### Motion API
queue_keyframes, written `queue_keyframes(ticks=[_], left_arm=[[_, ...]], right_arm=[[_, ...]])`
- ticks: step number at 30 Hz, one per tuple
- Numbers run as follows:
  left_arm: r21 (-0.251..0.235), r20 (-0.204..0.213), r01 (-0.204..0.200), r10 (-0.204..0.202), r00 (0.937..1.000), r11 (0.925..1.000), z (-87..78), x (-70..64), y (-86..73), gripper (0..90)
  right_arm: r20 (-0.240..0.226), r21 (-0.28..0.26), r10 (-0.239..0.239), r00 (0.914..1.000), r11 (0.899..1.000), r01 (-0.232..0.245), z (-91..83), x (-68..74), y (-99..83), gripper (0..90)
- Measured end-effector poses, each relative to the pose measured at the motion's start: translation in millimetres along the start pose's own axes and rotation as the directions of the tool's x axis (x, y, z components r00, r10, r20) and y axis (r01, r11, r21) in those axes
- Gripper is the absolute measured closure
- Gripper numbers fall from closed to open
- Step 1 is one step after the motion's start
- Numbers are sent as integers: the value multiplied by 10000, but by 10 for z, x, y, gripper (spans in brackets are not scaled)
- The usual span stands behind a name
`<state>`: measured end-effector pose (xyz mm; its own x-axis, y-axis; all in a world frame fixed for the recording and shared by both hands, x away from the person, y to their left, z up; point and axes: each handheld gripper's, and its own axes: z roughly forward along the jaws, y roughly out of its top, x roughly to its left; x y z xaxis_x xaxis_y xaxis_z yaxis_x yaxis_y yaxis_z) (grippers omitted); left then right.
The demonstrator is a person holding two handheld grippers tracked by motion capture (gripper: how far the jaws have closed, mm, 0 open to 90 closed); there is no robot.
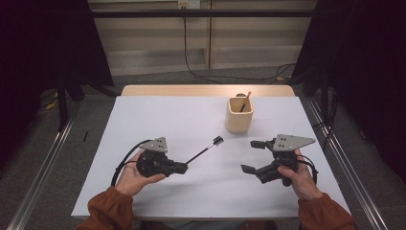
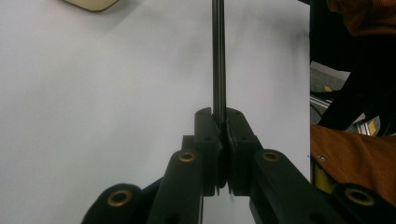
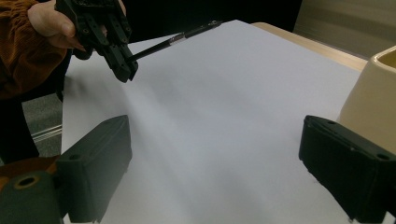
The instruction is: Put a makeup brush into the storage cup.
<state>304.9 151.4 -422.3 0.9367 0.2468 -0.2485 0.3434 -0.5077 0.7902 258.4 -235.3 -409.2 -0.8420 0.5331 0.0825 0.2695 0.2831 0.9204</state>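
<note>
Now left claw [image 1: 181, 167] pinches thin black brush [image 1: 205, 148] by handle end, brush held above white bench [image 1: 158, 115], tip toward wooden cup [image 1: 239, 116]. Right claw [image 1: 252, 156] spread wide, holding nothing.

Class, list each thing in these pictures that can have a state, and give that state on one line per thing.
Left gripper: shut on the black brush.
Black brush: held off the table, head pointing toward the cup.
Right gripper: open, holding nothing.
Cup: upright, one stick leaning inside.
</note>
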Motion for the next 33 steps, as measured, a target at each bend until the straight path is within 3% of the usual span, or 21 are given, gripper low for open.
queue_keyframes(ticks=[13,23,30,33], left_arm=[[-1418,-507,-158,86,9987,9898,-7,-3,-37,854],[-2639,-895,-275,39,9960,9642,-30,-26,-31,854],[-3053,-857,-428,173,9962,9513,-37,-49,-22,854],[-3054,-927,-527,254,9954,9508,-34,-56,-21,854]], right_arm=[[-41,-68,-160,9999,9998,159,7,3,12,71],[90,-230,-314,9995,9992,316,16,8,27,69],[13,-123,-325,9995,9994,325,38,-10,17,65],[-49,-58,-308,9995,9995,308,45,-15,18,65]])
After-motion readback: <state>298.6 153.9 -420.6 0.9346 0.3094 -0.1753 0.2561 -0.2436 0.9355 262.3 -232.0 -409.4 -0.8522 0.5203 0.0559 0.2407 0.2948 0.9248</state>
